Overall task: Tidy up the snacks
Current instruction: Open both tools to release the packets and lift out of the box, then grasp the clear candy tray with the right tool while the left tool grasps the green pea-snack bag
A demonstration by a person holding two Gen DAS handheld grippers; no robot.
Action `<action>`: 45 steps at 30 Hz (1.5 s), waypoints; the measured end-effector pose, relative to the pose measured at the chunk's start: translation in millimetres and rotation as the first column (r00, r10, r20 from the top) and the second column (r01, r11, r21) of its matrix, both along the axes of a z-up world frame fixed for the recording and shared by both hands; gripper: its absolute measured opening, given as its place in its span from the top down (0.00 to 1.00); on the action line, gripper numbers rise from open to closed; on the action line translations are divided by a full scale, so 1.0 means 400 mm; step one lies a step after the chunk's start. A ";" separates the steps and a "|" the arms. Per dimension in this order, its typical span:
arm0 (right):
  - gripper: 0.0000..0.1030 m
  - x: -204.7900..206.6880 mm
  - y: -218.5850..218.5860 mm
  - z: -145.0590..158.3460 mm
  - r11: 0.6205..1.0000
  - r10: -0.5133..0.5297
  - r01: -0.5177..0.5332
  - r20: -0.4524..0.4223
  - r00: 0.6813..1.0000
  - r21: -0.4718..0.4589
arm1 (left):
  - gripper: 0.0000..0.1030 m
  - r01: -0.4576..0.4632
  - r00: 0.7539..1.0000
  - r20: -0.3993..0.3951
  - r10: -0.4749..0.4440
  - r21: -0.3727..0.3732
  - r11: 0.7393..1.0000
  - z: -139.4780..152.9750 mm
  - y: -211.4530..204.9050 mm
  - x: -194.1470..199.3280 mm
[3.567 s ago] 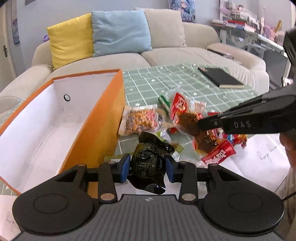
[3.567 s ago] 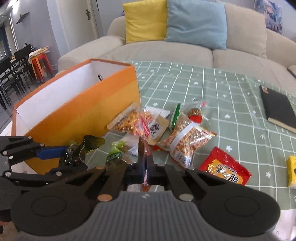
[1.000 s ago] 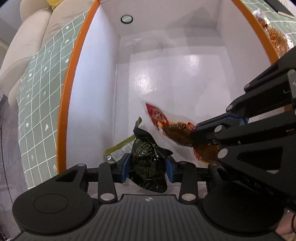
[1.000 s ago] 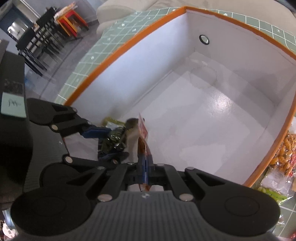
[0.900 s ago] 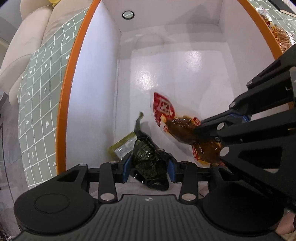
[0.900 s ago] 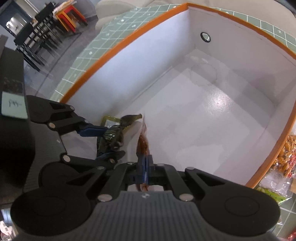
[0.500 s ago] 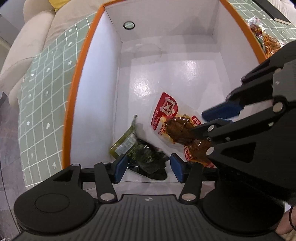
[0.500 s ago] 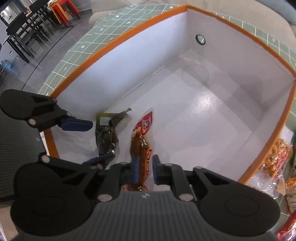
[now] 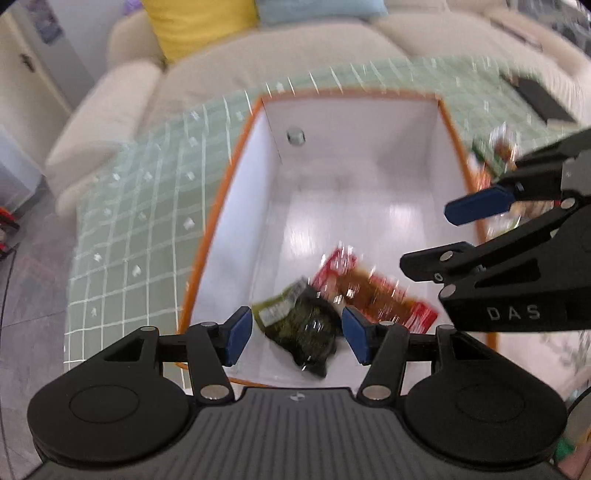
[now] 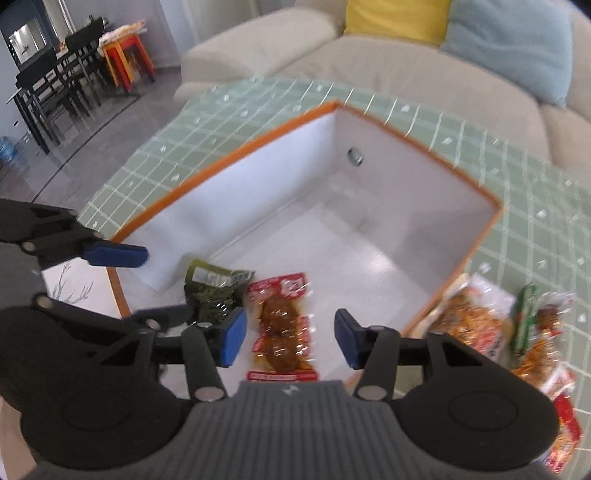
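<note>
Behind the table I see a cream fabric sofa with a yellow square cushion and a pale blue cushion leaning side by side against its back. A green tablecloth with a white grid pattern covers the table. A flat black notebook lies on the cloth at my far right. Off to the left stand black dining chairs and an orange-and-red stool on the grey tile floor.
</note>
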State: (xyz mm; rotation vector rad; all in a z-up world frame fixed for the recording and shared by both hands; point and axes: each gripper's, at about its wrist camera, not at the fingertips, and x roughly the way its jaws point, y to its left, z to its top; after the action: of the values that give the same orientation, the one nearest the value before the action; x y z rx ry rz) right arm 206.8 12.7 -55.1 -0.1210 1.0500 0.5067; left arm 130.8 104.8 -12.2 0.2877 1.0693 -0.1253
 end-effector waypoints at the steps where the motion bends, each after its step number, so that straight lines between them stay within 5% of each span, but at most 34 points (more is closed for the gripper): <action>1: 0.49 -0.006 -0.011 0.011 1.000 -0.007 0.008 0.022 1.000 -0.001 | 0.36 -0.009 0.999 0.031 0.009 -0.006 1.000 0.013 -0.008 -0.011; 10: 0.36 -0.113 -0.164 0.098 0.994 -0.105 0.096 0.181 0.978 0.055 | 0.36 -0.043 0.959 0.277 0.059 -0.061 0.997 0.079 -0.120 -0.116; 16: 0.36 -0.200 -0.294 0.098 0.981 -0.185 0.165 0.228 0.956 0.104 | 0.36 -0.015 0.932 0.353 0.085 -0.196 0.981 0.082 -0.184 -0.169; 21: 0.36 -0.255 -0.400 0.066 0.966 -0.246 0.223 0.203 0.948 0.129 | 0.36 0.024 0.938 0.334 0.089 -0.319 0.947 0.054 -0.230 -0.203; 32: 0.36 -0.327 -0.533 -0.081 0.937 -0.349 0.341 0.144 0.926 0.083 | 0.36 0.078 0.984 0.178 -0.008 -0.390 0.918 -0.092 -0.345 -0.222; 45: 0.36 -0.288 -0.459 -0.218 0.981 -0.191 0.192 0.043 0.981 -0.015 | 0.39 0.010 0.998 0.065 0.008 -0.267 0.964 -0.207 -0.329 -0.211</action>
State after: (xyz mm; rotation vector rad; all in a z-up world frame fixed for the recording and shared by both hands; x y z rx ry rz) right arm 91.7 -171.1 -142.4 -0.0465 1.0143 0.3186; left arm 46.4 -26.8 -94.9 0.0480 0.9737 -0.2575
